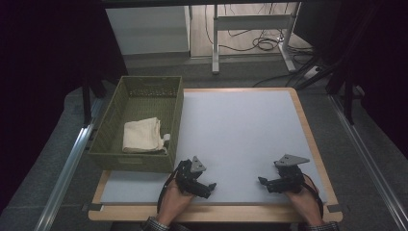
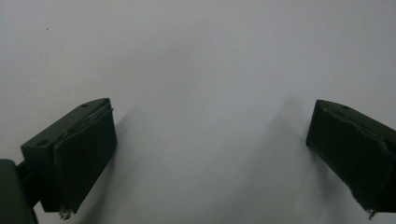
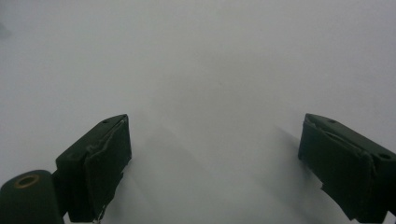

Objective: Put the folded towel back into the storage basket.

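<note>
Two black two-jaw grippers resting low over pale grey table mat, held by hands at near edge. Left gripper jaws spread wide, nothing between them, only bare mat seen past them in left gripper view. Right gripper likewise wide open and empty. Well apart from each other, tips turned inward. Just beyond left gripper, olive-green woven rectangular basket; inside it, folded cream cloth, far from right gripper.

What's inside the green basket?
A folded cream cloth lies in the green basket, toward its near end. The woven bottom shows behind it. Whatever might sit under the cloth is covered.
</note>
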A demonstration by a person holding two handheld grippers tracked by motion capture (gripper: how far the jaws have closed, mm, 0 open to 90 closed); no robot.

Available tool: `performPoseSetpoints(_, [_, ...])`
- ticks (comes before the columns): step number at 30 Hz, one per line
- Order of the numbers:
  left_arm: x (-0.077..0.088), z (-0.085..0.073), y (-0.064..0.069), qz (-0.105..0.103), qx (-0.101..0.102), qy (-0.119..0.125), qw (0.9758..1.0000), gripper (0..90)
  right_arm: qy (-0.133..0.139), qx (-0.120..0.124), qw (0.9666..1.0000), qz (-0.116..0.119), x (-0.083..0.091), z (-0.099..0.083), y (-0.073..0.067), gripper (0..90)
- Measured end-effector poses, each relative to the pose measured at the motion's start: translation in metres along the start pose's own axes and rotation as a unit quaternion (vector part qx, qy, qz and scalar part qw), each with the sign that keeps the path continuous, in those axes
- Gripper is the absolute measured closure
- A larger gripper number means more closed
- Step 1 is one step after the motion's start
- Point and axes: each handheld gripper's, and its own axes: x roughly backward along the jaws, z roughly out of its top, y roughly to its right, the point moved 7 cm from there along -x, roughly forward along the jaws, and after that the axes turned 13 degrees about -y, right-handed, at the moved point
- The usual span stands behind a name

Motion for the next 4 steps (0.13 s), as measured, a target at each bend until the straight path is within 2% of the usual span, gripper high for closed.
performPoseSetpoints(1, [-0.0001,0.0000,0.0002,0.000,0.000,0.000,1.0000,1.6,-0.003,0.004,1.0000,-0.008,-0.0006,-0.0003,-0.0014,9.3])
performPoseSetpoints(4, [-0.0002,0.0000,0.0003,0.002,-0.001,0.001,1.0000,1.6,-0.002,0.003,1.0000,-0.007,-0.0008,-0.0006,-0.0013,9.4])
